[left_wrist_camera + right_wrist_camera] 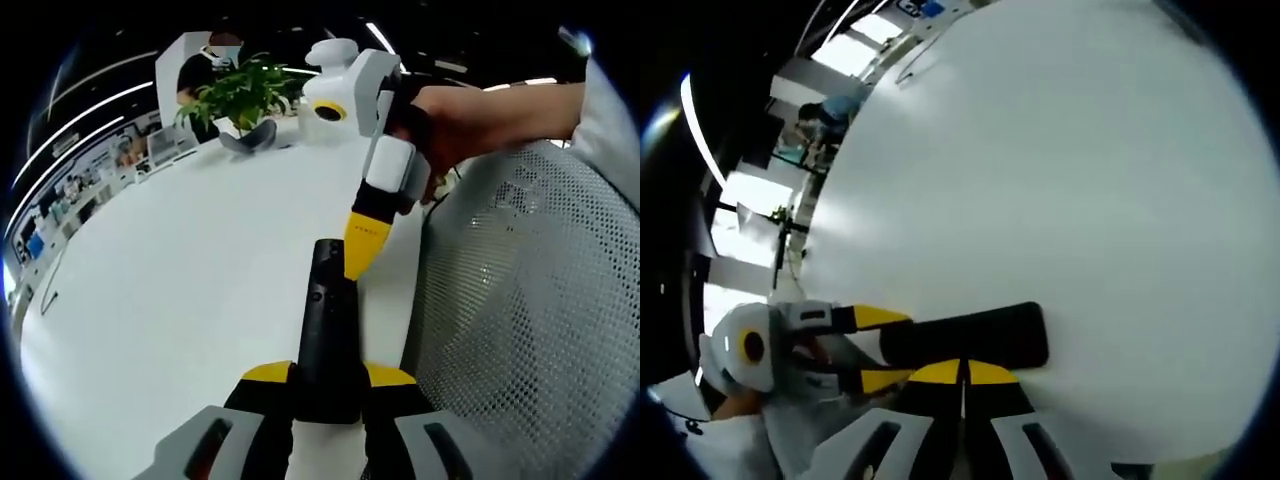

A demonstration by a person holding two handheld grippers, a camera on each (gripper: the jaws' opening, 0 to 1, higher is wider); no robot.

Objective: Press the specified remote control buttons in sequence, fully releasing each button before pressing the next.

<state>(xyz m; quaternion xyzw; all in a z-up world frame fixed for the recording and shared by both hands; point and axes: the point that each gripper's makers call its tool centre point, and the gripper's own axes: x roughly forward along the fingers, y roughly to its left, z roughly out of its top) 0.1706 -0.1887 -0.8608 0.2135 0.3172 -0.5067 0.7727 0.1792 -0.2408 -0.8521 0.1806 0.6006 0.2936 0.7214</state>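
Observation:
A long black remote control (pixel 325 330) lies over the white table (pixel 180 260), and my left gripper (pixel 328 375) is shut on its near end, a yellow tip on either side. My right gripper (pixel 360 250), held by a hand, comes down from the upper right with its jaws shut into one yellow wedge. That wedge meets the remote near its far end. In the right gripper view the remote (pixel 970 335) lies crosswise just above my shut right gripper (pixel 962 372). The left gripper (pixel 878 348) clamps the remote's left end.
A grey mesh chair back (pixel 530 300) stands close on the right of the table. A potted green plant (pixel 240 95) and a small grey dish (pixel 248 140) sit at the table's far edge, with a person behind them. Office desks show beyond the table (pixel 1060 150).

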